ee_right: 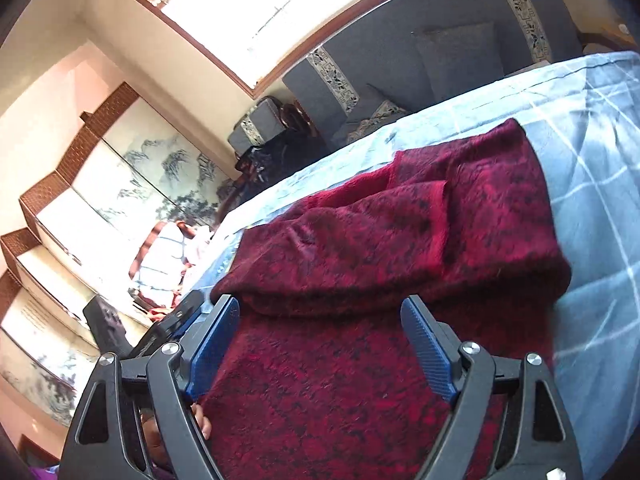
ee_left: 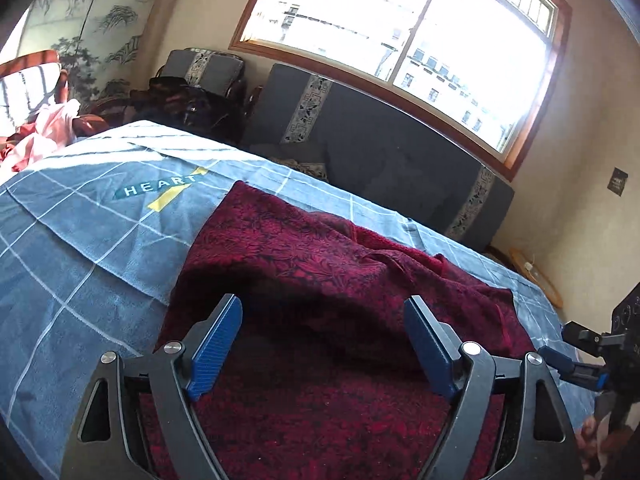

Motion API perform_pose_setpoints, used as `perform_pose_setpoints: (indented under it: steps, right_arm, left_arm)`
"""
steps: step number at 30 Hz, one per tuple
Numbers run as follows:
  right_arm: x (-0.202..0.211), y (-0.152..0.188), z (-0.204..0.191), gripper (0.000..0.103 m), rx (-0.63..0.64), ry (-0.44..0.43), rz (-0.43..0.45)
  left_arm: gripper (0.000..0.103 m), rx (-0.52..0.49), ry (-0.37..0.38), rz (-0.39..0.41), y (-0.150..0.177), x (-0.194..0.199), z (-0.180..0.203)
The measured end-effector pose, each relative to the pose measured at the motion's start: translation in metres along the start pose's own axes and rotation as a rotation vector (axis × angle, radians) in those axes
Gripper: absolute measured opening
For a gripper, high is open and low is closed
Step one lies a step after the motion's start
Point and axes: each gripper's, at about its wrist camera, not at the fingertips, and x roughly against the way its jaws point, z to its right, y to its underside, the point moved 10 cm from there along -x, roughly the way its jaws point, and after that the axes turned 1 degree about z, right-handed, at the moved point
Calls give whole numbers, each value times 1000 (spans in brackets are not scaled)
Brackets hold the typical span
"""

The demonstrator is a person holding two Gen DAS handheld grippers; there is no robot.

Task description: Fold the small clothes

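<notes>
We saw strong daylight pouring through the window [ee_left: 400, 36], blown out to near white in both views. It lit the blue checked sheet [ee_left: 80, 240] brightly on the left wrist view, with a sunlit patch near the far edge. The red cloth [ee_left: 320, 272] carried a dark shadow just ahead of the left gripper [ee_left: 322, 340]. Fisheye bending curved the window frame and walls heavily; corners went black. The right wrist view was tilted, slightly motion-blurred on the cloth's right side.
</notes>
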Motion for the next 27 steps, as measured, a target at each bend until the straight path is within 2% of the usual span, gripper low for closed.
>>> perform_pose_setpoints:
  steps: [2,3,7,10,12,13,14,17,22,27]
  right_arm:
    - [-15,-13,24,82,-1,83,-45]
    - [-22,-17,37,82,-14,118,-67]
    - [-48,-18,73,82,-100,156,-141]
    - [-55,-19,71,80,-92,132,-136]
    - [-62,-19,66,56,-66,139,-133]
    - [-67,-17,65,28,-55,151,-150]
    - [-72,-15,68,12,-45,180,-169]
    - [-72,-16,67,10,-31,186,-147]
    - [-42,-49,52,8,52,214,-21]
    - [-31,-62,60,8,61,248,-6]
  left_arm:
    - [94,13,-39,1,13,-5,-13]
    - [94,48,-45,-40,18,-10,-17]
    - [95,18,-42,-81,24,-20,-10]
    - [96,-17,-35,-81,25,-21,-2]
    - [97,-22,-30,-80,24,-20,0]
    - [97,-14,-27,-81,23,-20,-1]
    - [97,1,-25,-81,23,-20,-3]
    - [97,77,-23,-73,20,-20,-15]
    - [98,208,-24,-83,21,-23,-35]
    - [98,231,-29,-79,20,-22,-38]
